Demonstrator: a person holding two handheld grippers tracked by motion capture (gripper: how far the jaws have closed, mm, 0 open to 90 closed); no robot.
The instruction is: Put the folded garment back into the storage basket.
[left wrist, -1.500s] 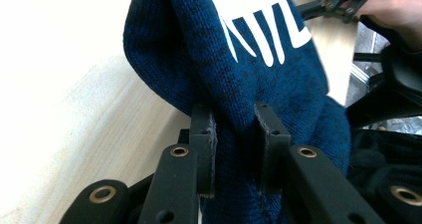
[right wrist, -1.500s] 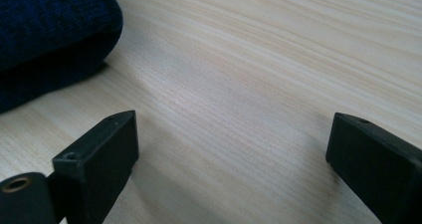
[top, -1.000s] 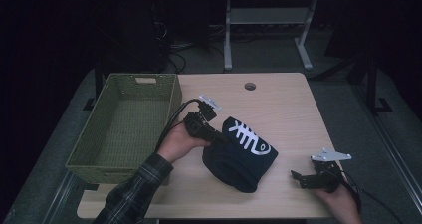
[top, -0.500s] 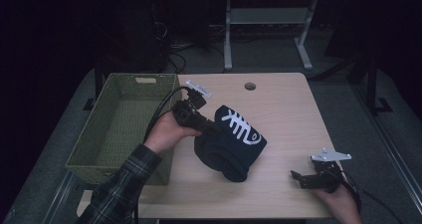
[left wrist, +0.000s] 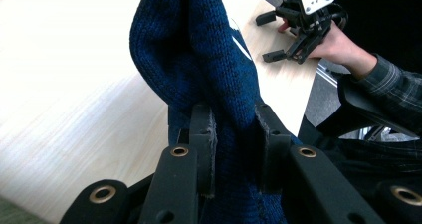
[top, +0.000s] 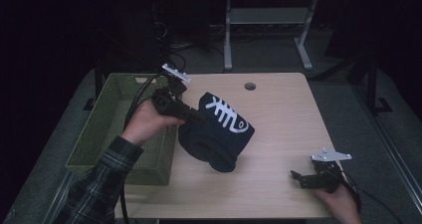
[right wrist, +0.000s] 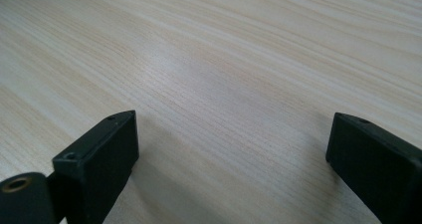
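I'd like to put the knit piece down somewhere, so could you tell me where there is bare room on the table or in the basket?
The green basket looks empty. The table is bare between the cable hole and its right edge, and along the front between the dark knit garment and the right gripper. It is crowded where the left gripper lifts the garment beside the basket.

In the left gripper view, the sweater [left wrist: 209,74] runs off the top and bottom edges, and the fold between the jaws hides the inner pad faces. In the high view, the sweater covers the left gripper's [top: 195,118] tips, and the basket's [top: 99,134] near wall hides part of its floor. The right hand [top: 338,201] is cut by the bottom edge.
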